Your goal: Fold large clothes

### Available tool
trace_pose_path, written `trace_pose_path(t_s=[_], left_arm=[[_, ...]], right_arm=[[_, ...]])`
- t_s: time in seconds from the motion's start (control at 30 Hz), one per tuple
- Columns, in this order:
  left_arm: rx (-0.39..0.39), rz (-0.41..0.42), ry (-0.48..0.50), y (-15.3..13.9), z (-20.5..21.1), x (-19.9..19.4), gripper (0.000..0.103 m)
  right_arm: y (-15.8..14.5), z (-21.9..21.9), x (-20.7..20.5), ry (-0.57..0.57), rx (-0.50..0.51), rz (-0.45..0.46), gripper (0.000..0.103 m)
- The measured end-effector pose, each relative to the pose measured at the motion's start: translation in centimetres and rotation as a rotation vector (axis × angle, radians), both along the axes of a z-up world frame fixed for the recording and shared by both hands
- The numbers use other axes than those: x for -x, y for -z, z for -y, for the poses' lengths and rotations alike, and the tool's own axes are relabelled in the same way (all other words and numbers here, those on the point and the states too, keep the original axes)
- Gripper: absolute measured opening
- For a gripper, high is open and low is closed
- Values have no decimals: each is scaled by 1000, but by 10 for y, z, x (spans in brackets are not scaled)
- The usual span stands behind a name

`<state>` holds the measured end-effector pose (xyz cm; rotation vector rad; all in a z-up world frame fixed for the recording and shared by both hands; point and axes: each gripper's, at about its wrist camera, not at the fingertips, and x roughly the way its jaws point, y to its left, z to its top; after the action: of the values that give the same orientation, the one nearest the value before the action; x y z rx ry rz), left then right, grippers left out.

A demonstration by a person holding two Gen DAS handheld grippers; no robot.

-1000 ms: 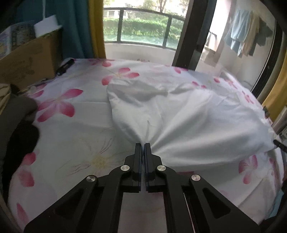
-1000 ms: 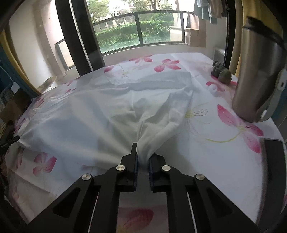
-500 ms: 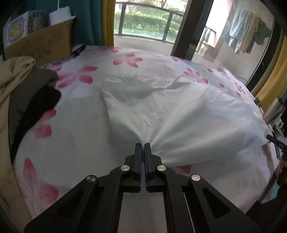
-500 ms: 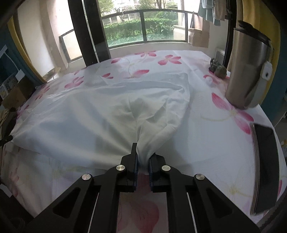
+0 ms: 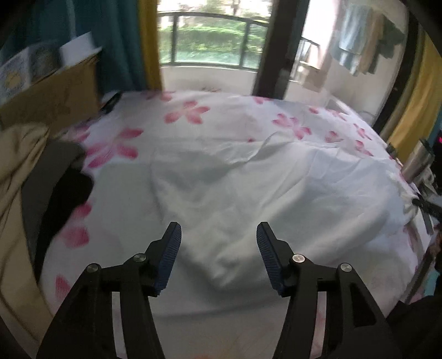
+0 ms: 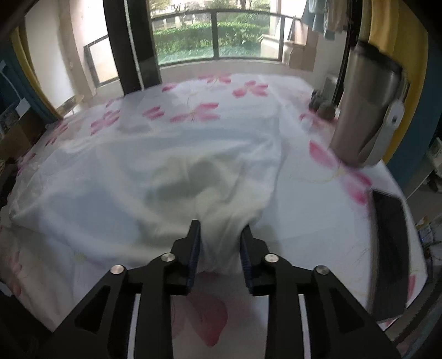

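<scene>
While we hold both tools over the bed, the white garment [image 5: 248, 193] lies spread and rumpled across the flowered sheet [image 5: 187, 113], taking up most of the middle of it. Our left gripper [image 5: 218, 237] has its 2 fingers wide apart with nothing between them; it sits above the near edge of the garment, where a loose corner of cloth lies just beyond the tips. Our right gripper [image 6: 221, 232] is also parted, though less widely, and a bunched fold of the garment [image 6: 176, 176] sits in the gap between the fingers; we cannot tell whether the pads touch the cloth.

To the right of the garment, in the right wrist view, a steel flask [image 6: 364, 116] stands upright on the sheet, and a dark tablet [image 6: 392, 248] lies flat nearer to us than the flask. To the left of the garment, in the left wrist view, a heap of tan and dark clothes [image 5: 41, 187] rests at the edge of the bed, with a cardboard box [image 5: 52, 94] behind it. Beyond the bed, a balcony railing [image 6: 221, 16] fronts green hedges.
</scene>
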<state>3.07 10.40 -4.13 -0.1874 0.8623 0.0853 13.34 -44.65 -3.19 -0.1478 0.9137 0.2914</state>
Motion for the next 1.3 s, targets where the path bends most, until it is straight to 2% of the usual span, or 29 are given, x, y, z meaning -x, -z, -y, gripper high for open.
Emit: trace_pose_path(t_s=[0.07,0.13,0.27,0.43,0.6,0.9,1.03,1.1,1.2,1.3], left_arm=[[-8,-17,50,0,8,-15,60],[-26,-50,101,7,17,-34,60],[-34,-105,142,23,25,-70,60],[31,-154,139,39,16,-106,60],[44,-151,122,42,8,-133,60],[-42,-139,43,43,-12,-183,60],[-26,-124,32,42,-12,-198,60],[-20,-115,60,37,-4,-202,60],[-31,-103,153,30,19,-205,60],[-45,-125,243,35,43,-214,60]], right_arm=[[-8,-3,-6,16,7,25,42],[-13,-9,-14,10,-2,42,46],[-13,-23,-29,-19,-21,39,48],[-10,-42,-47,-50,-39,28,49],[-2,-58,-64,-67,-37,1,50],[9,-75,-84,-95,-23,-30,50],[11,-80,-96,-101,-2,-40,50],[10,-84,-103,-114,10,-37,50],[9,-94,-116,-149,16,-47,50],[14,-107,-127,-187,50,-66,50]])
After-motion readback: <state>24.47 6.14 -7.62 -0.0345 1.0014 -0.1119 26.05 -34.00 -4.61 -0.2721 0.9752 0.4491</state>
